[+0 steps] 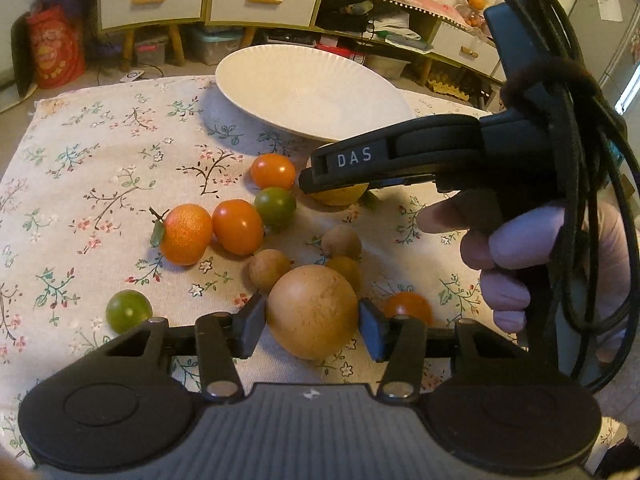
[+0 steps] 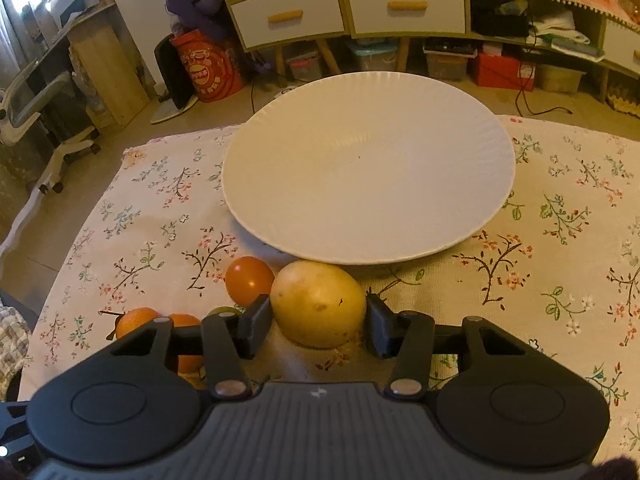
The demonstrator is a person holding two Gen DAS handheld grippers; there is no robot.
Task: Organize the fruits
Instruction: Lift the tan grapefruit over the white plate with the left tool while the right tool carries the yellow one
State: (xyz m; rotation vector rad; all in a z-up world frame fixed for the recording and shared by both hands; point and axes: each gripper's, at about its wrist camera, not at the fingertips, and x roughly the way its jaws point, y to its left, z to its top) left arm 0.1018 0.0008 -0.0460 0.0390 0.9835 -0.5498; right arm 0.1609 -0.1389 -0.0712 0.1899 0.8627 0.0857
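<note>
Fruits | left jaws grip brown ball (image 1: 312, 312) | right jaws grip half-hidden lemon (image 2: 319, 304)

Right gripper (image 2: 319, 318) closes on a yellow fruit (image 2: 318, 304) beside an empty white plate (image 2: 368, 184).

Both dark pads press the flanks of the smooth, oval yellow fruit, which rests on a floral tablecloth (image 2: 540, 280) just in front of the plate's near rim. A glossy orange tomato (image 2: 249, 286) sits just to the fruit's left, touching or nearly touching it. Farther left, partly hidden behind the gripper's linkage, lie a stemmed mandarin (image 2: 136, 320), a second orange tomato (image 2: 184, 322) and a sliver of something green (image 2: 224, 311). The ribbed plate stands toward the table's far edge; beyond it are a cabinet (image 2: 348, 8) with white drawers and a red bag (image 2: 208, 66).
</note>
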